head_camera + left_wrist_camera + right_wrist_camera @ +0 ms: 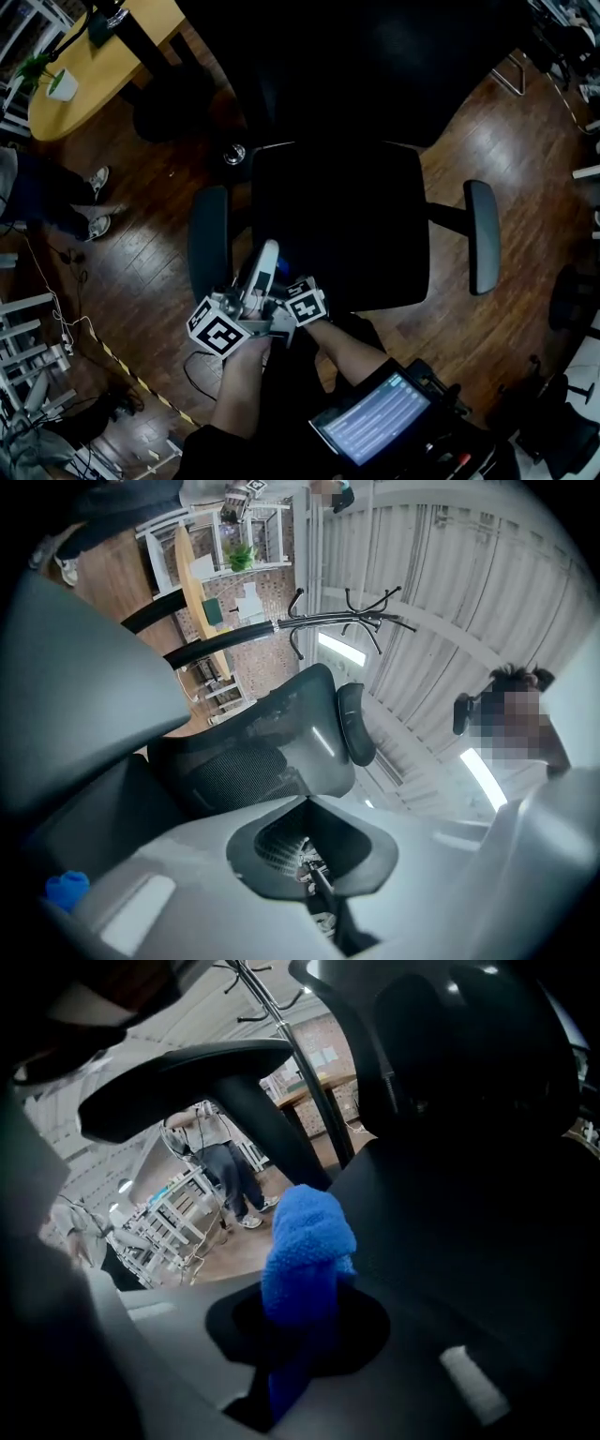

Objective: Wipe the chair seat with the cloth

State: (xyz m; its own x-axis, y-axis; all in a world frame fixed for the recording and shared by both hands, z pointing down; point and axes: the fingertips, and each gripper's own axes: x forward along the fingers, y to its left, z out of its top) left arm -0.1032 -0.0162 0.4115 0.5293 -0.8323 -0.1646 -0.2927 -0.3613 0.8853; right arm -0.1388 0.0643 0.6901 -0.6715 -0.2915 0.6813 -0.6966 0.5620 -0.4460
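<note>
Right gripper view: ITEM 1, blue cloth [305, 1251]. Fleecy, nubbly pile, bunched into a thick roll. It is pinched between the jaws of the right gripper [298, 1330], with a fat tuft standing past the tips toward 12 o'clock.
Handling (est.): v. light, soft, limp, squashes under the clamp. Not fragile, and not slippery because the pile grips. Hold is on the bunched middle, which looks sound. The free tuft is the working face. A pinch nearer the end would prob. let it pull out on a drag.

Head view: ITEM 2, chair seat [337, 225]. Black, broad, flat, with an armrest [209, 242] at its 9 o'clock. Both grippers sit at the seat's 7 o'clock corner, cloth at the edge. Cloth-to-seat contact can't be told.
Handling (est.): firm pad that takes pressure. An office chair may swivel or roll under a hard stroke.

Left gripper view: ITEM 3, left gripper [314, 855]. Jaws together, nothing between them, free to steady the armrest.
</note>
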